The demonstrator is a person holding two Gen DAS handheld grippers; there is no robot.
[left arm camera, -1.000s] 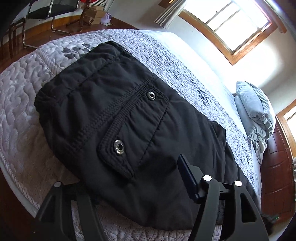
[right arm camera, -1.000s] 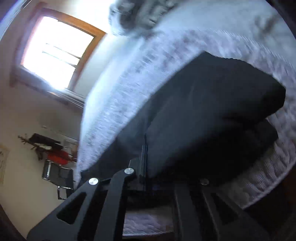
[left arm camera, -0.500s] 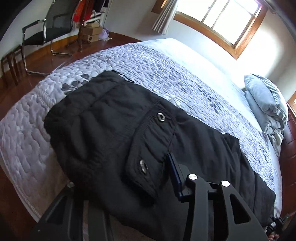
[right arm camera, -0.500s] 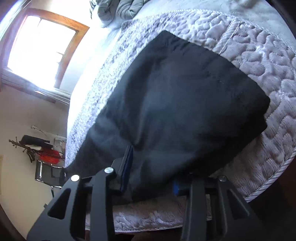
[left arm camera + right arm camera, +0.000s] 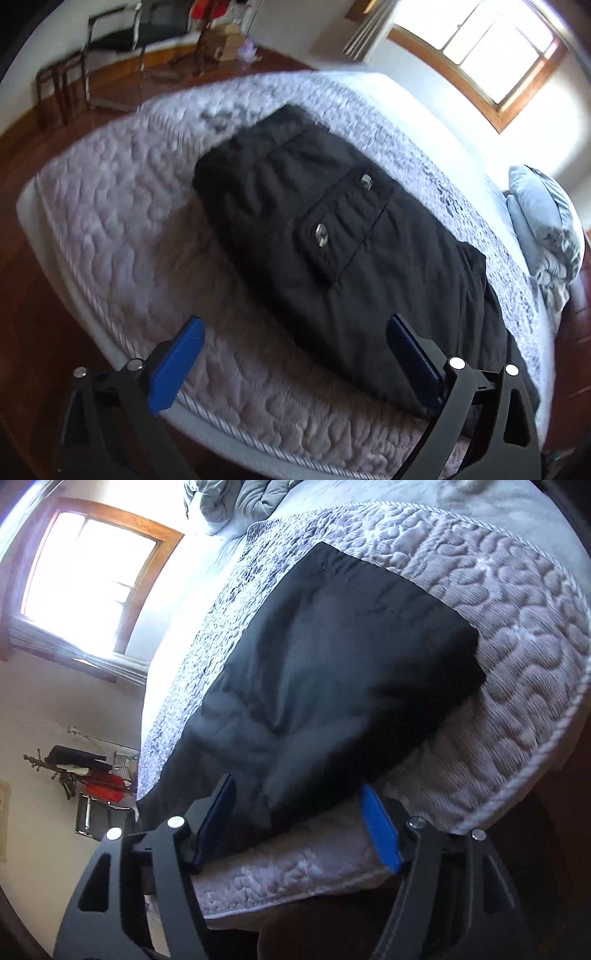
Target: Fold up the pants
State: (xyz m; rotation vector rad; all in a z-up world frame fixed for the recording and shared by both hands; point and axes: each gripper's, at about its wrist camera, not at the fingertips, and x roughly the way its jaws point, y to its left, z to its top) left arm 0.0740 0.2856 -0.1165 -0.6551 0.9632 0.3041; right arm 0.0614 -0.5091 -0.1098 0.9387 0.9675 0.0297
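Black nylon pants (image 5: 332,236) lie flat and folded on the quilted lavender-grey bed cover (image 5: 122,206), near the mattress edge, a flapped pocket with two metal snaps (image 5: 343,218) facing up. Left gripper (image 5: 295,354) hovers above the bed edge, jaws spread wide with nothing between them; its blue pads (image 5: 173,369) are clear of the fabric. Right gripper (image 5: 299,823) also has its jaws apart, straddling the near edge of the pants (image 5: 332,672) without pinching it. Grey pillows (image 5: 543,218) sit at the far end.
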